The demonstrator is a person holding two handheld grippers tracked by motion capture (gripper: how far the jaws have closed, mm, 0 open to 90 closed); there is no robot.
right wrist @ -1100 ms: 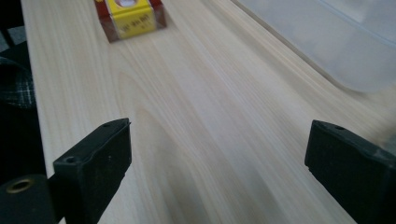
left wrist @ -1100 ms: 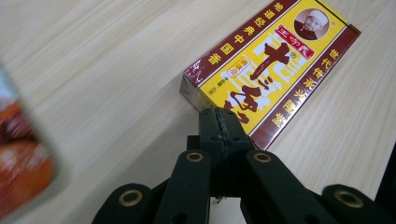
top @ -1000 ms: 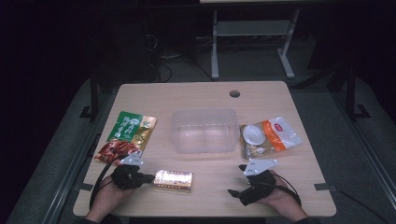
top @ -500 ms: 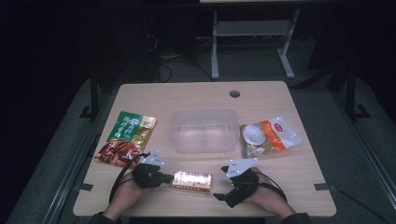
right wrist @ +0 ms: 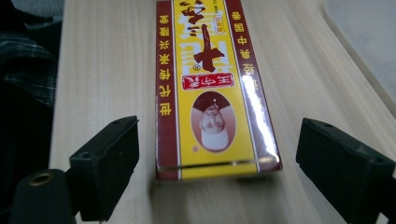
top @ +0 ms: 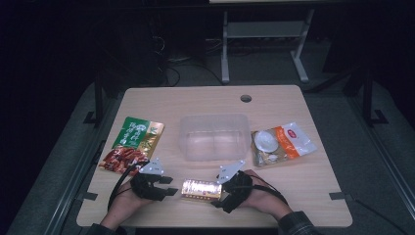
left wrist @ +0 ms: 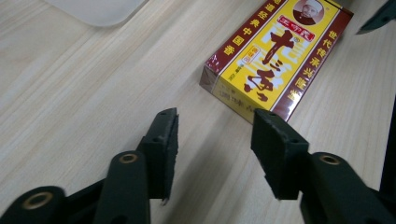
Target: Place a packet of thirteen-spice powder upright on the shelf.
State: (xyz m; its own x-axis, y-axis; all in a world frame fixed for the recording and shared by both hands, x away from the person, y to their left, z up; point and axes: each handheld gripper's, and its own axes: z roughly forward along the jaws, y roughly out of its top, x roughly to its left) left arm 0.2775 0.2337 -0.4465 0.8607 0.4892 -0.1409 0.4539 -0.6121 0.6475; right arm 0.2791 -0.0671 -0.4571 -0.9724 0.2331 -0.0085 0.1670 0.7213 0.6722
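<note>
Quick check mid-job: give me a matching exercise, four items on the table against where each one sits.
Items:
1. yellow box
2. clear tub
3. green packet
4. orange-and-white packet

Places:
A. table's left side
B. table's middle
C. near edge, between the left gripper and the right gripper
D. right of the tub

Pairs: 1-C, 2-B, 3-A, 4-D

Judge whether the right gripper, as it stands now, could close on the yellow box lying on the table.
Probably yes. The right gripper is open, with its jaws standing on either side of the near end of the yellow box, and nothing lies between them. The left gripper sits off the far end, apart from the box.
</note>
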